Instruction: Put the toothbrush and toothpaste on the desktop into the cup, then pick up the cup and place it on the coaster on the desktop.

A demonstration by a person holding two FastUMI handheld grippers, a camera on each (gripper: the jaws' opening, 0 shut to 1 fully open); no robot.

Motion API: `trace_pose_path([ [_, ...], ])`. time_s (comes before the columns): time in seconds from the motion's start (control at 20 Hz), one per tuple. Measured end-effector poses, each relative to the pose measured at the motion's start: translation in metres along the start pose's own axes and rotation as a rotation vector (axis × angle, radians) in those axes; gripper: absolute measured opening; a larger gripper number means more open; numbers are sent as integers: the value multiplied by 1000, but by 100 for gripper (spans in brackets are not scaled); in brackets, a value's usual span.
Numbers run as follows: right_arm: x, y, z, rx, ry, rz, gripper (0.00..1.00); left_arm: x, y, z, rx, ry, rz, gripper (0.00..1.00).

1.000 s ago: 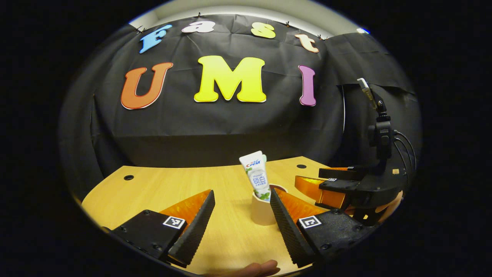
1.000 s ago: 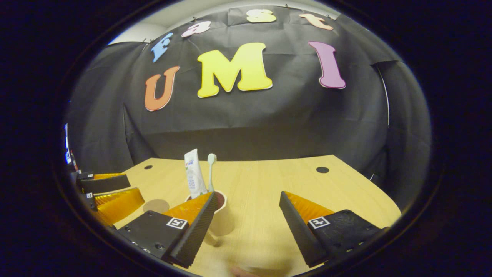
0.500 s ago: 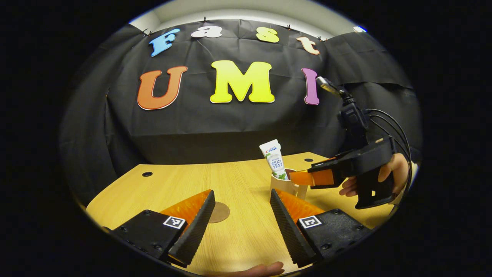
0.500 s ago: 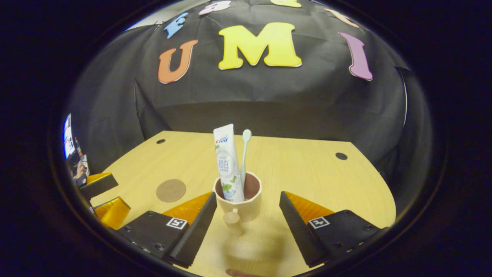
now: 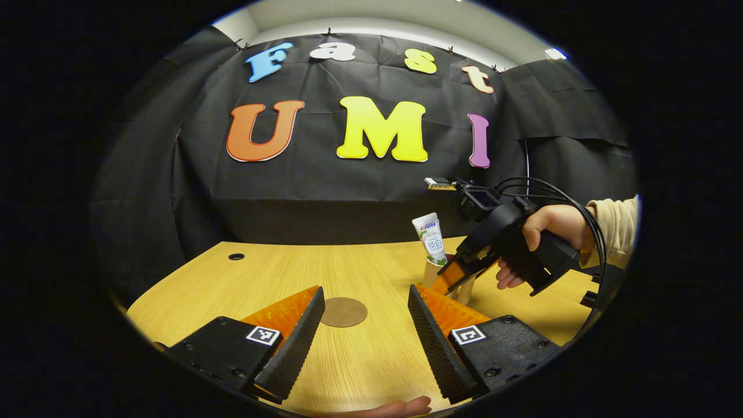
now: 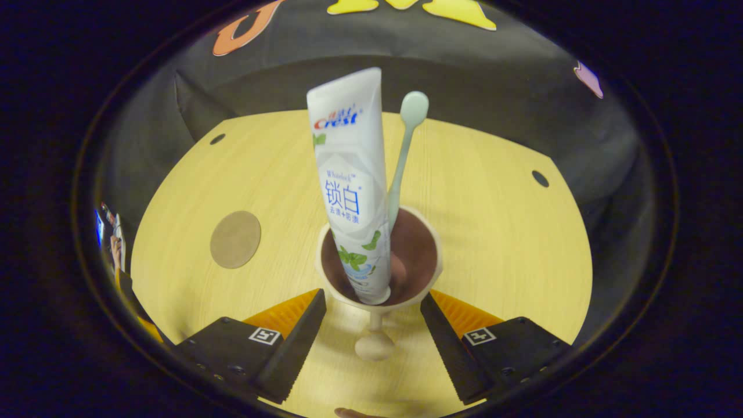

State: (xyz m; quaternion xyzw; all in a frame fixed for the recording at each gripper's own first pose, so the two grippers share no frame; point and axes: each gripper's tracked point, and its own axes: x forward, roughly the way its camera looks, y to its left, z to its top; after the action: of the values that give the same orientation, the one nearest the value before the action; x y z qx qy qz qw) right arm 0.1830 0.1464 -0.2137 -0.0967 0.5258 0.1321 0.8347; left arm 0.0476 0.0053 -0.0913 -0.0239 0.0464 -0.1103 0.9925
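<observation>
Setting: you are working in a staged recording booth, more lab than home, not a real bathroom or kitchen. Evidence: a black cloth wall (image 5: 348, 186) pinned up with clips along its top edge below a pale ceiling strip (image 5: 377, 14); a light wood-grain desktop (image 5: 278, 273) with round cable holes (image 5: 236, 256), office furniture by its look; a camera and bundled black cables (image 5: 557, 194) riding on the handheld gripper (image 5: 458, 278) you grip in your sleeved hand (image 5: 551, 232). Household props on the desk, a toothpaste tube (image 6: 351, 191), toothbrush (image 6: 406, 151), cup (image 6: 377, 273) and round coaster (image 6: 235, 239), stand alone as set pieces.
</observation>
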Motion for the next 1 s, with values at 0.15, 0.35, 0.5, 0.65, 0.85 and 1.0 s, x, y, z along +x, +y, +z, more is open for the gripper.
trace_pose_path([
  [0.15, 12, -7, 0, 26, 62, -43, 90, -3, 15, -8, -7, 17, 21, 92],
  [0.35, 13, -5, -2, 47, 97, -18, 81, -2, 28, -19, -43, 34, 33, 92],
  [0.5, 15, -4, -2, 38, 95, -15, 78, 1, 32, -29, -69, 64, 35, 92],
  [0.65, 15, -3, -3, 39, 101, -14, 77, 2, 34, -34, -81, 78, 36, 92],
  [0.85, 16, 1, -4, 31, 123, -14, 71, 3, 32, -34, -84, 79, 30, 92],
  [1.0, 17, 5, -6, 46, 127, -5, 61, 3, 32, -34, -86, 76, 28, 92],
])
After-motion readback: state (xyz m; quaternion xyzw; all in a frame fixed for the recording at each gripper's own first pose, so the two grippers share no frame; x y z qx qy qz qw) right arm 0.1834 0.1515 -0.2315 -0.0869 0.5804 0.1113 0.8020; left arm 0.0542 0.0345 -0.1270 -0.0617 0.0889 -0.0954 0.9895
